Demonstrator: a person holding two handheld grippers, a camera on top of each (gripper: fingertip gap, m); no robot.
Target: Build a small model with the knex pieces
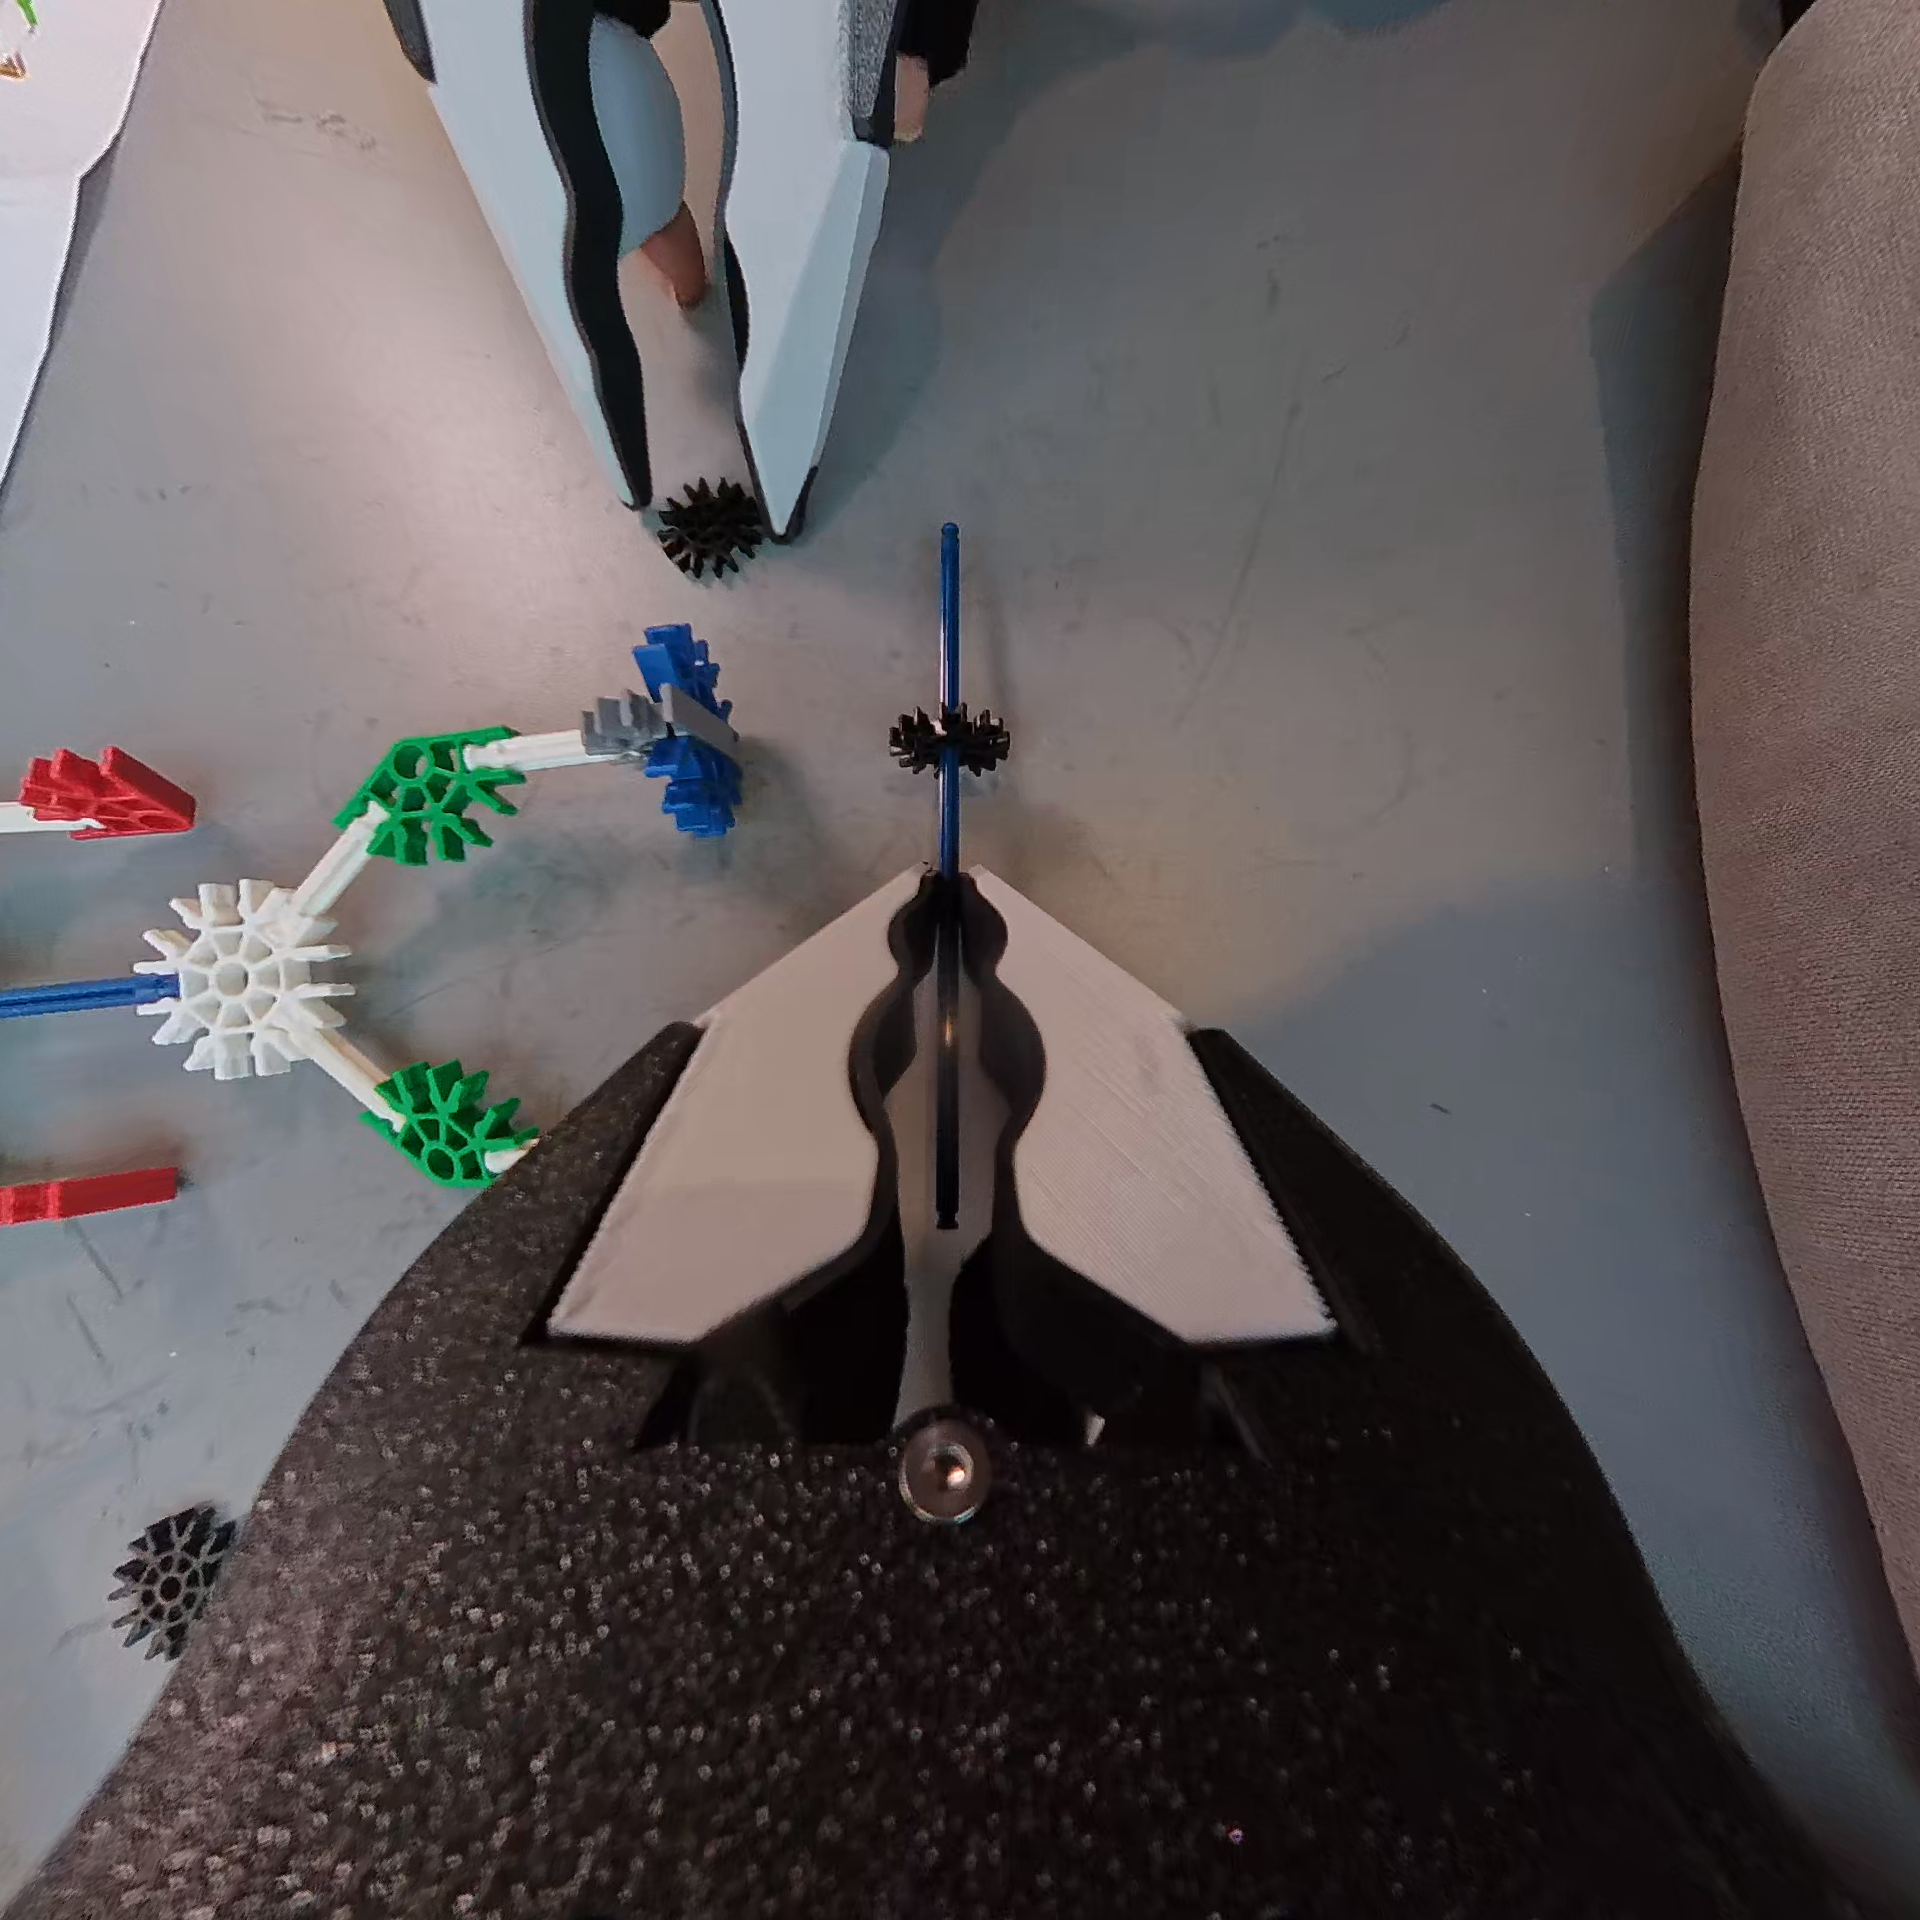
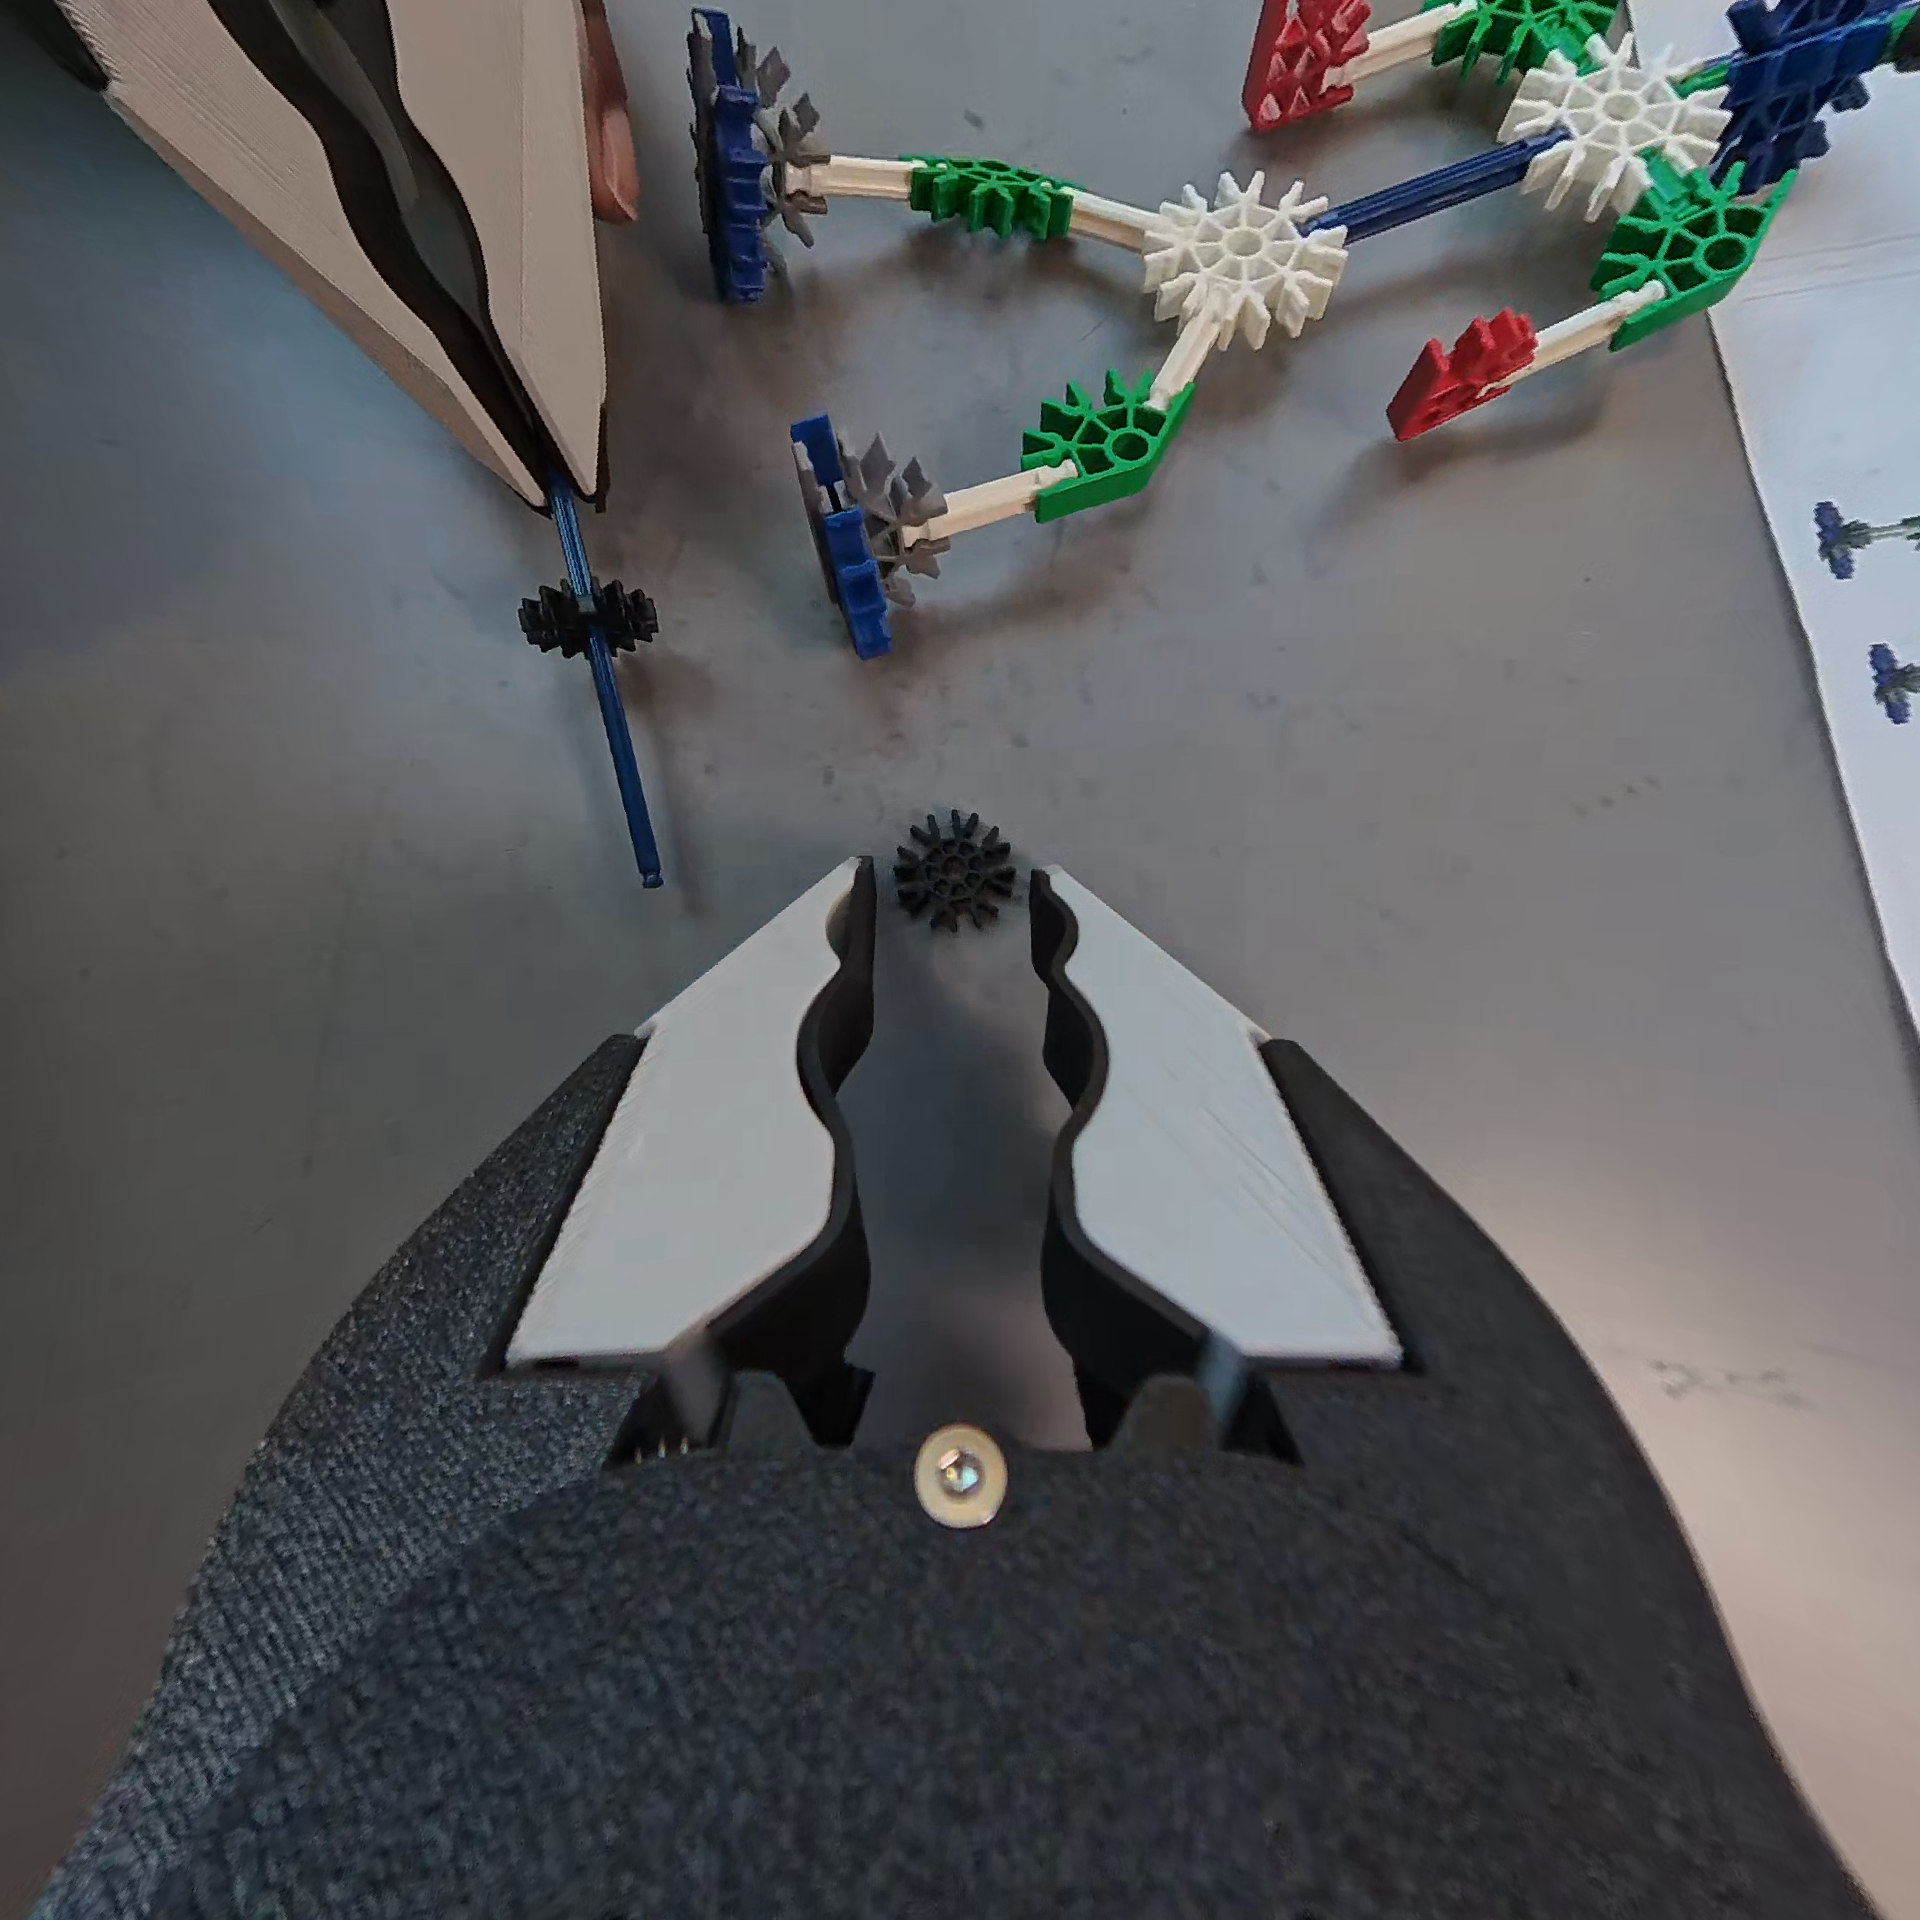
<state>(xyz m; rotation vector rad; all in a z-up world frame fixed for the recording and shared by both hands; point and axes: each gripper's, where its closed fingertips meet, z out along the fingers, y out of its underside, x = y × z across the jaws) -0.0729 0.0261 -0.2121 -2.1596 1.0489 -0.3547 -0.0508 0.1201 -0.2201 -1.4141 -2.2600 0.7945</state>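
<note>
Left gripper [image 1: 948,878] clamps thin blue rod [image 1: 949,644]; right gripper [image 2: 951,878] straddles spiky black connector [image 2: 953,868].

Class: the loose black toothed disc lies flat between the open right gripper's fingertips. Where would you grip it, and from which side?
Grip the black disc across its toothed rim, one finger on each side. It lies flat on the table, so come down from above. The right gripper already straddles it, open.
</note>
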